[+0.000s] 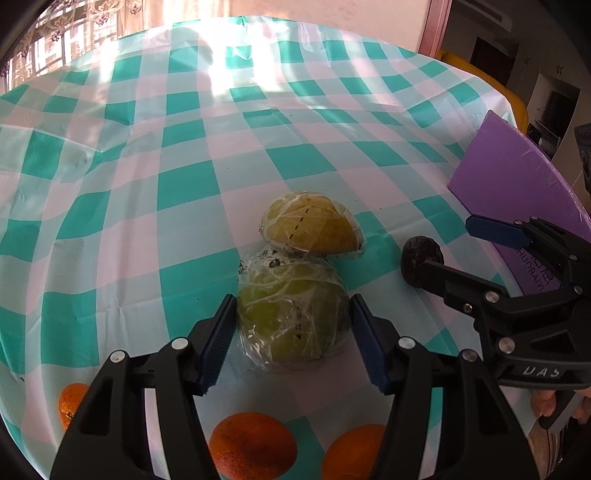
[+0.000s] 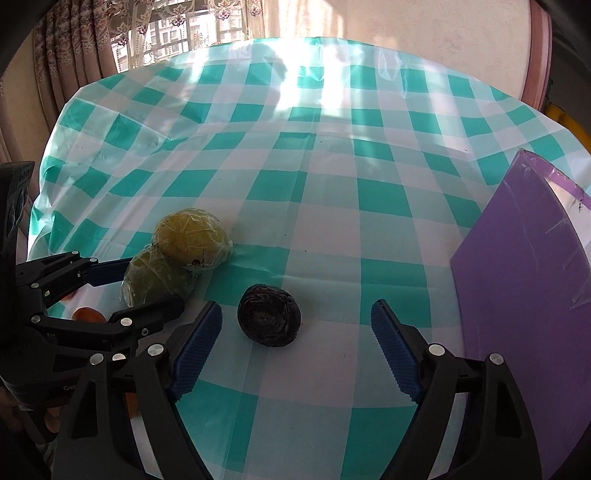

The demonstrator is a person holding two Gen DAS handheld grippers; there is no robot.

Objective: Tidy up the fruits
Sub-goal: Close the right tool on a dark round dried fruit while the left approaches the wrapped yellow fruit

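Observation:
Two plastic-wrapped green-yellow fruits lie touching on the checked tablecloth: the near one (image 1: 291, 314) (image 2: 157, 278) and the far one (image 1: 312, 227) (image 2: 194, 242). My left gripper (image 1: 291, 325) is open, its jaws on either side of the near wrapped fruit, not closed on it. It also shows in the right wrist view (image 2: 146, 286). A dark wrinkled round fruit (image 2: 269, 315) (image 1: 421, 260) lies to the right. My right gripper (image 2: 295, 332) (image 1: 448, 245) is open around that dark fruit, not touching it. Three oranges (image 1: 253, 445) (image 1: 354, 452) (image 1: 72, 402) lie below the left gripper.
A purple box (image 2: 517, 273) (image 1: 517, 184) stands at the right edge of the table. The green-and-white checked tablecloth (image 2: 332, 166) stretches far back toward a curtained window (image 2: 184, 29). A yellow object (image 1: 491, 88) sits beyond the table's far right rim.

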